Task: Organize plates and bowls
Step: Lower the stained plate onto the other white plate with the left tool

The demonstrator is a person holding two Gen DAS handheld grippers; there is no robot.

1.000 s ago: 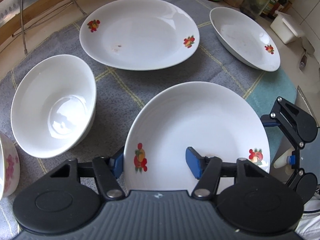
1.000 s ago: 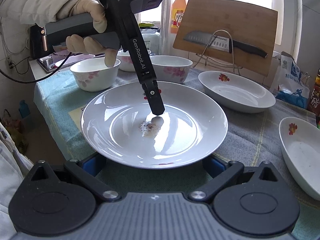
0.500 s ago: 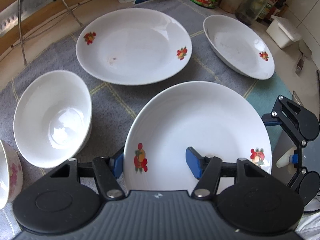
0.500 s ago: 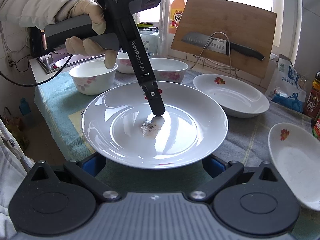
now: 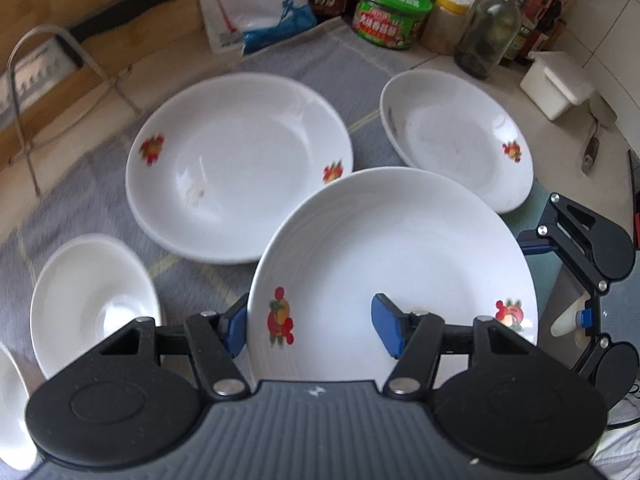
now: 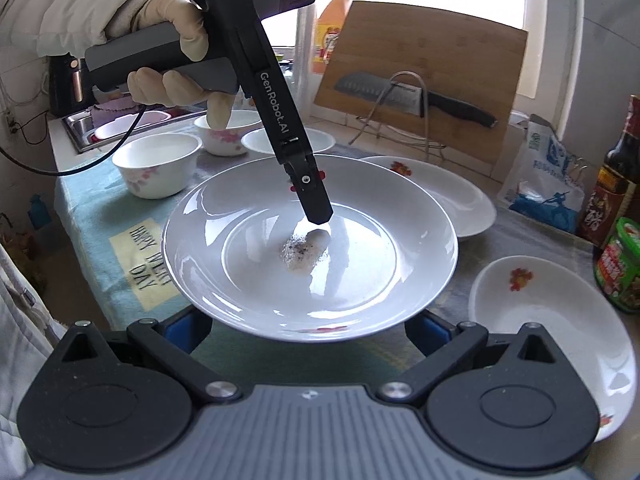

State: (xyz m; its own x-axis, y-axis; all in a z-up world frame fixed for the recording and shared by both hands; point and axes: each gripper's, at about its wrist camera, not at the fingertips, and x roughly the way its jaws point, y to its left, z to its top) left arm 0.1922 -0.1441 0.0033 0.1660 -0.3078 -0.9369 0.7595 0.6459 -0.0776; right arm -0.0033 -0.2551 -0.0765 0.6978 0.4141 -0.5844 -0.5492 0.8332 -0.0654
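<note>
The plate [image 5: 392,264] was white and shallow, with small red-and-orange fruit prints on its rim and a gritty smear [image 6: 304,254] at its centre. It hung clear of the cloth-covered surface [image 5: 80,216], held on opposite edges: the left gripper [image 5: 310,330] had its blue fingers [image 5: 386,330] closed on one rim, one inside the plate and one under it. The right gripper [image 6: 308,334] sat at the other edge, but the plate covered its fingertips, so I could not tell how they stood. Two more printed plates [image 5: 236,164] lay beyond, and flowered bowls [image 6: 160,166] stood near the sink. A gloved hand [image 6: 172,56] gripped the left handle. The far edge of the surface was blurred.
</note>
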